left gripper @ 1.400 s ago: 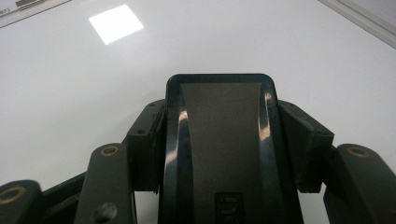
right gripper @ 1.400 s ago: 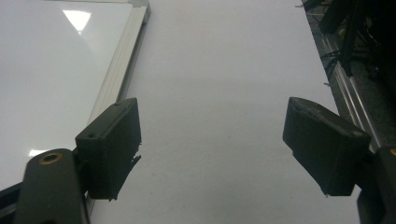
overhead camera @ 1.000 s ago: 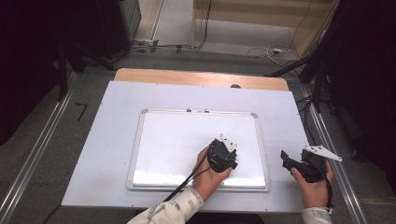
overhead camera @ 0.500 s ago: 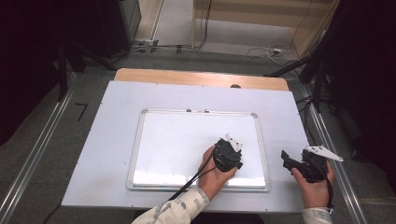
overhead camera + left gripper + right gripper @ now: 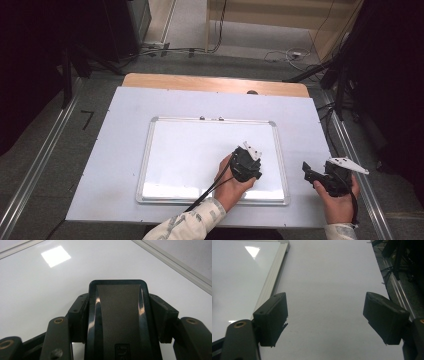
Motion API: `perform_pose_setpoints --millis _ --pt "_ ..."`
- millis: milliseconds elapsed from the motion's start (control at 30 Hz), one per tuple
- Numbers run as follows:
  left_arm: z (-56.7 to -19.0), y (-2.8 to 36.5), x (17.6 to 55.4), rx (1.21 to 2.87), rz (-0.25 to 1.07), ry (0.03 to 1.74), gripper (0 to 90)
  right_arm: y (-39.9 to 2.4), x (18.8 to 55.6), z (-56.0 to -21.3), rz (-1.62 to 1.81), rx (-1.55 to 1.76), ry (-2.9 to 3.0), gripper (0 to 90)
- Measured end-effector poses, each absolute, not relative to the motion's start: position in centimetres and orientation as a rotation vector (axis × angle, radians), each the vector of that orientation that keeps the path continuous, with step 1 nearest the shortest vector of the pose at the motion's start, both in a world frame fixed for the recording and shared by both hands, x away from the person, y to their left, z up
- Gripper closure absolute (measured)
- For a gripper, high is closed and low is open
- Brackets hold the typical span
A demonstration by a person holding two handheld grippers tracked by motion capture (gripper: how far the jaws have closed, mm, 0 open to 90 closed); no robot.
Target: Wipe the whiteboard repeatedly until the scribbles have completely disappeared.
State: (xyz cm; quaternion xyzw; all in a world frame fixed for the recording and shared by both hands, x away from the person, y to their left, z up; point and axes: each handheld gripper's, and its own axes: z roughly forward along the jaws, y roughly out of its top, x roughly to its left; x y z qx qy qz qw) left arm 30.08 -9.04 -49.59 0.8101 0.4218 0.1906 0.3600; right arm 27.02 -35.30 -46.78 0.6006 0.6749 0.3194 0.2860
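Left gripper view: left tongs (image 5: 117, 315) clamp a black eraser (image 5: 117, 322) on the whiteboard (image 5: 37, 290); keep it flat, pressure even. Right tongs (image 5: 325, 317) open, empty.

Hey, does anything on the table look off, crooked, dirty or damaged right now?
Nothing stands out. The metal-framed whiteboard lies flat and square on the white table, wiped clean. The left gripper clamps a black rectangular eraser over it; the right gripper hangs open beside its frame.
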Motion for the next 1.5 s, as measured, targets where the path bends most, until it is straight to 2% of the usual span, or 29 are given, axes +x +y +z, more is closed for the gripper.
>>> perform_pose_setpoints --millis 1500 --pt "-49.7 -5.3 28.9 2.084 0.498 1.097 40.8 -35.1 27.0 -47.0 0.836 1.607 1.811 18.5"
